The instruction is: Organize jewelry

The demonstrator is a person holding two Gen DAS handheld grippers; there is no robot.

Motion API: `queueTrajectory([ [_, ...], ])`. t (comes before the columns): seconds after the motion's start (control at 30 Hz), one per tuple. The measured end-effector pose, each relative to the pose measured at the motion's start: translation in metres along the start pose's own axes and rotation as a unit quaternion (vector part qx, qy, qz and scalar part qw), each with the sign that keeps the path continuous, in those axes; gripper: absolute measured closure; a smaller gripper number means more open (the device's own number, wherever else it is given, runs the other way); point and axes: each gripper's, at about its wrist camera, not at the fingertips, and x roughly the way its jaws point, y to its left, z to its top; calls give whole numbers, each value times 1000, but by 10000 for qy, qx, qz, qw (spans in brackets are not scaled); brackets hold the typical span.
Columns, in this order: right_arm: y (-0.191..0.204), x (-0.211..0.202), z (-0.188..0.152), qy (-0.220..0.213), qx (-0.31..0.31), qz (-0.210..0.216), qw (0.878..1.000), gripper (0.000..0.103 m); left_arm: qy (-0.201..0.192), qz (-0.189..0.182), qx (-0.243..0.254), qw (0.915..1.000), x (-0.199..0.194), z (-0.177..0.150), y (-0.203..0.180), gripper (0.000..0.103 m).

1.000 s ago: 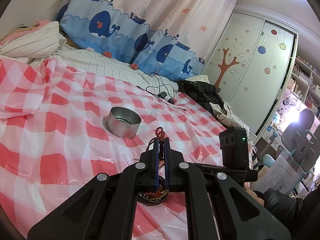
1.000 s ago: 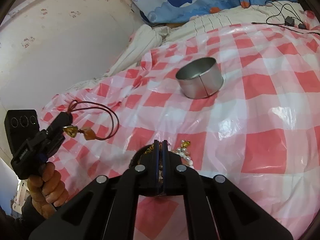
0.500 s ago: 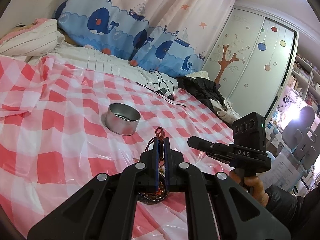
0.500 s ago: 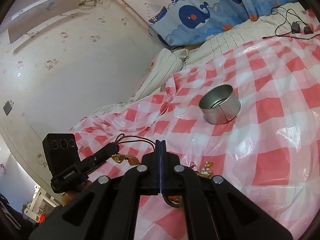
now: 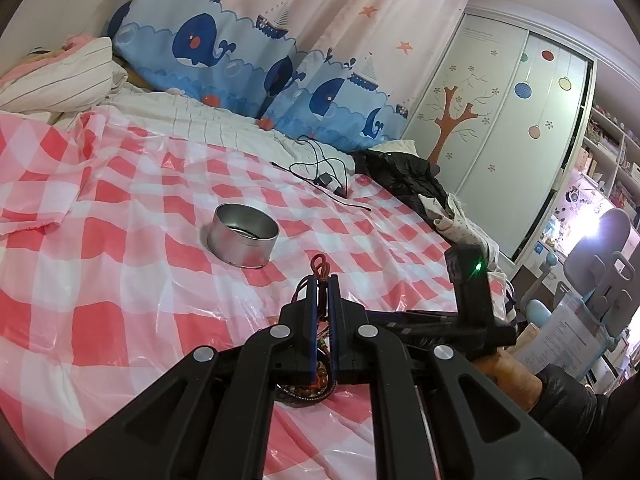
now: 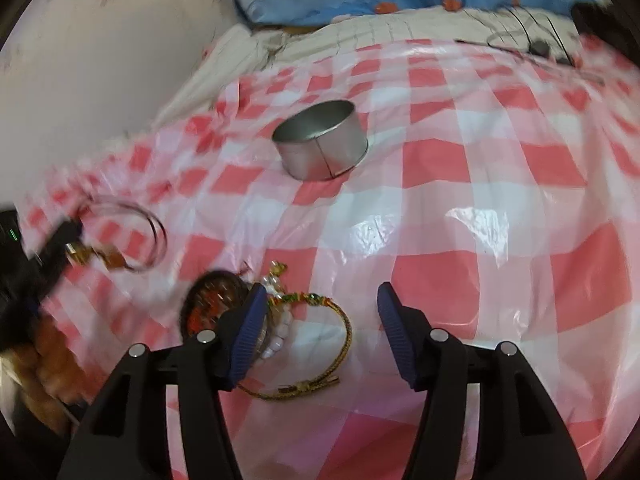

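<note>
A round metal tin (image 5: pixel 243 235) stands open on the red-checked plastic sheet (image 5: pixel 120 264); it also shows in the right wrist view (image 6: pixel 320 145). My left gripper (image 5: pixel 322 280) is shut on a brown cord bracelet with amber beads (image 6: pixel 120 240), held above the sheet; its red knot (image 5: pixel 320 266) pokes out past the fingertips. My right gripper (image 6: pixel 320 300) is open, low over a jewelry pile: a gold braided bracelet (image 6: pixel 320 344), a pearl piece (image 6: pixel 276 336) and a dark beaded bangle (image 6: pixel 208 300).
A black cable with charger (image 5: pixel 328 178) lies beyond the tin. Dark clothes (image 5: pixel 404 176) are heaped at the far right of the bed. Striped bedding (image 5: pixel 60 76) and a whale curtain (image 5: pixel 240 64) lie behind. A chair (image 5: pixel 600 264) stands off the bed's right.
My right gripper has opened and dropped down over the jewelry pile. My left gripper keeps hold of the cord bracelet and has barely moved.
</note>
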Motion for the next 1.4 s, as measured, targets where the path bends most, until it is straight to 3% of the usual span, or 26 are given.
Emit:
queueTrajectory([
  [0.07,7,11,-5,233,-332,-317,9987,65,-2,-6,-8,10000,0,0,0,99],
  [0.13,15,24,-13,448,-690,-575,9950,84,8,-9,2,10000,1,0,-1,99],
  [0.17,17,24,-13,423,-757,-597,9944,89,18,-10,9,10000,1,0,-1,99],
  [0.2,17,22,-13,401,-733,-561,9949,99,31,-4,21,10000,2,0,-2,99],
  [0.3,6,1,-6,-15,-320,-143,9994,99,48,8,43,10000,3,-1,-3,99],
  [0.33,0,-9,-3,-218,-64,231,9995,99,54,9,51,10000,3,0,-3,99],
  [0.5,-4,-38,14,-901,408,1236,9874,99,121,-17,66,9999,10,5,-5,99],
  [0.67,-7,-48,41,-1226,612,1436,9801,99,138,-76,33,9999,23,22,-2,99],
  [0.9,-18,-38,86,-1407,604,1237,9804,99,254,-56,102,9996,73,61,7,99],
  [1.27,-43,12,142,-1360,439,344,9891,99,485,-82,-454,9978,185,97,61,98],
  [1.33,-45,25,148,-1277,401,267,9906,99,863,316,-394,9950,212,93,72,93],
  [1.4,-44,39,152,-1165,350,222,9923,99,1138,747,-382,9900,225,93,81,74],
])
